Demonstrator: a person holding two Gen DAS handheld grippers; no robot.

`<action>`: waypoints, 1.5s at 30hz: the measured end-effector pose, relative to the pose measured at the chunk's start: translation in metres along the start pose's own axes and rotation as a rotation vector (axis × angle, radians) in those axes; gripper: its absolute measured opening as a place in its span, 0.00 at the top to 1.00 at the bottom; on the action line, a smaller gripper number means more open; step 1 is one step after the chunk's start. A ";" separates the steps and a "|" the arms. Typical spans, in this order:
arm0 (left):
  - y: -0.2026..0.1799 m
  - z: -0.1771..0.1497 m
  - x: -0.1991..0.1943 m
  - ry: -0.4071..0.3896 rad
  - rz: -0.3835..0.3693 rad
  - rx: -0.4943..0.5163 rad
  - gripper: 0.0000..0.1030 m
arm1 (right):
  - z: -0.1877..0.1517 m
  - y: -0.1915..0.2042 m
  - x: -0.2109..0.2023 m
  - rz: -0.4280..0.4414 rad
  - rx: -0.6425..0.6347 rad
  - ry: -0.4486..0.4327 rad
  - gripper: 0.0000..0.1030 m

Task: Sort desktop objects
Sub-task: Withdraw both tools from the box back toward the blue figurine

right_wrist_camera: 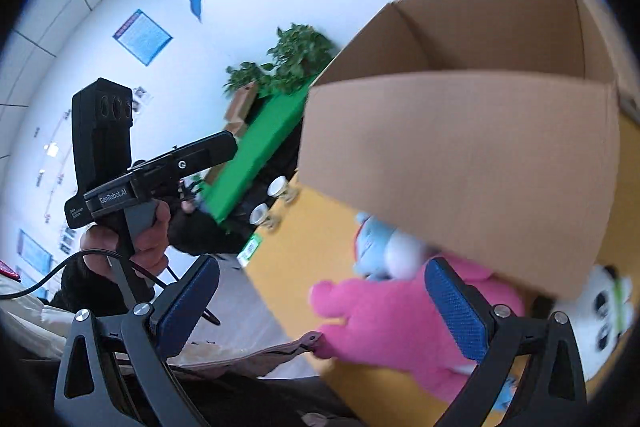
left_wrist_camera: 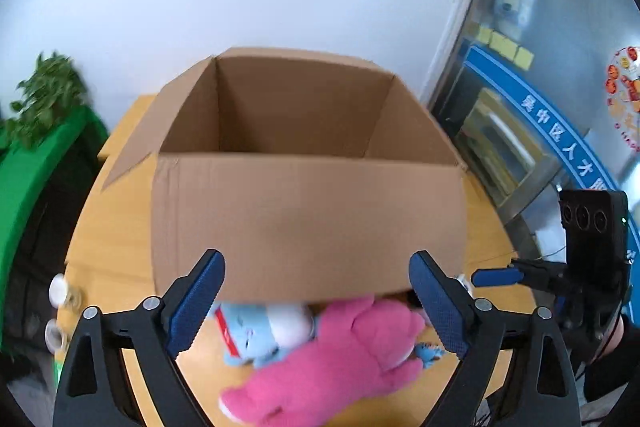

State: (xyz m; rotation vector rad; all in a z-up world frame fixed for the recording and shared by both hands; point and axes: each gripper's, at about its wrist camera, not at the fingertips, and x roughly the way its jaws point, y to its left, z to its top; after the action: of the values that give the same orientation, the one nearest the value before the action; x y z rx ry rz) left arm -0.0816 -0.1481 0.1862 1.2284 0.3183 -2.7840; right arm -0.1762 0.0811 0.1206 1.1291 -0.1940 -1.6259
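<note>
Left tool spread, empty, over pink plush; blue plush beside it, both against cardboard box on worktop. Right tool spread, empty; panda plush far right. Risk: a finger catches the box wall, shifting it

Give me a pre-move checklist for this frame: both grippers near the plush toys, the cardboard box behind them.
1. Left gripper open, holding nothing: ok.
2. Right gripper open, holding nothing: ok.
3. Cardboard box flaps open at the top: ok.
4. Box inside free of items: cannot tell, its floor is hidden.
5. Pink plush between the left fingers: ok, though it overlaps the blue plush.
6. Panda plush reachable: cannot tell, partly behind the box.
</note>
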 end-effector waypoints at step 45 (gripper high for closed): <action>0.006 -0.153 -0.076 0.139 0.493 -0.398 0.01 | -0.089 0.034 0.110 0.027 -0.380 0.472 0.00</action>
State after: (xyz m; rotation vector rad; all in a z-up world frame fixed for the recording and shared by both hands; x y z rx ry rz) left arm 0.0811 -0.1207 0.1413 1.2013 0.4759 -2.1029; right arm -0.0823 0.0132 0.0326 1.1659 0.3893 -1.2587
